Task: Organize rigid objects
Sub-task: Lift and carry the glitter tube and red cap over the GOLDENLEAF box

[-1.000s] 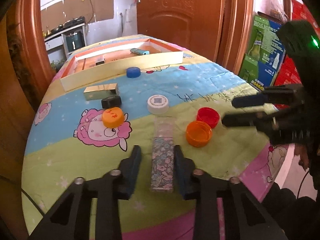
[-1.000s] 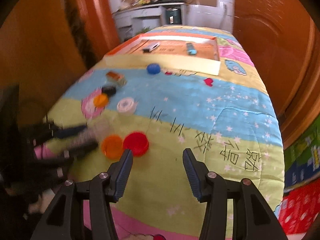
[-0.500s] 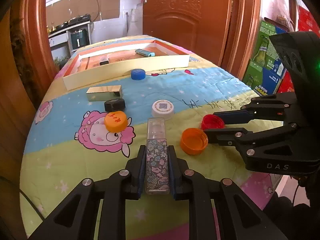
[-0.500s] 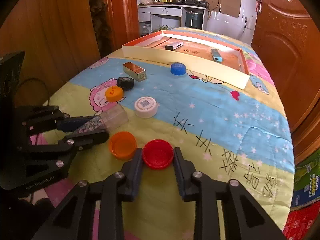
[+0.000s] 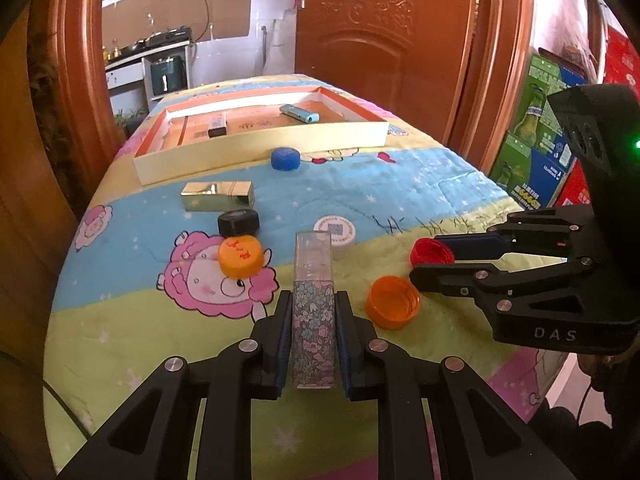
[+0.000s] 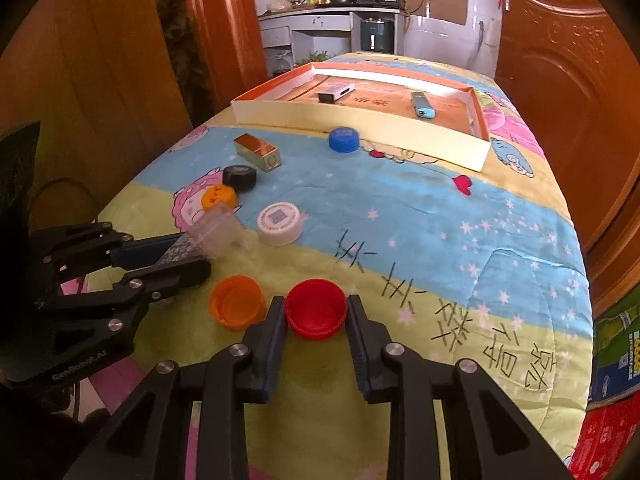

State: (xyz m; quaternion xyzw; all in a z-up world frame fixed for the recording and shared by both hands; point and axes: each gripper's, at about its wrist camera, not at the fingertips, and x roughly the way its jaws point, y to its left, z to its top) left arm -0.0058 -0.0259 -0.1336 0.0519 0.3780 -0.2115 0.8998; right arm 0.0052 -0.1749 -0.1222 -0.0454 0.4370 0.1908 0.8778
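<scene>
While fingers cover floral box sides, red cap half hidden

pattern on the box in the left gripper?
Small pastel flowers on the box, with a clear cap end; left wrist view shows it best.

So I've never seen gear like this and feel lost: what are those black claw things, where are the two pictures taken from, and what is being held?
There is no robot here: a person holds a two-finger claw in each hand, each with a wide-angle camera looking along its fingers. One picture is from the left claw, the other from the right.

The left gripper is shut on a floral box with a clear cap. The right gripper is shut on a red cap.

On the cartoon quilt also lie an open orange cap, a white cap, a second orange cap, black and blue caps, a gold box and a shallow tray.
</scene>
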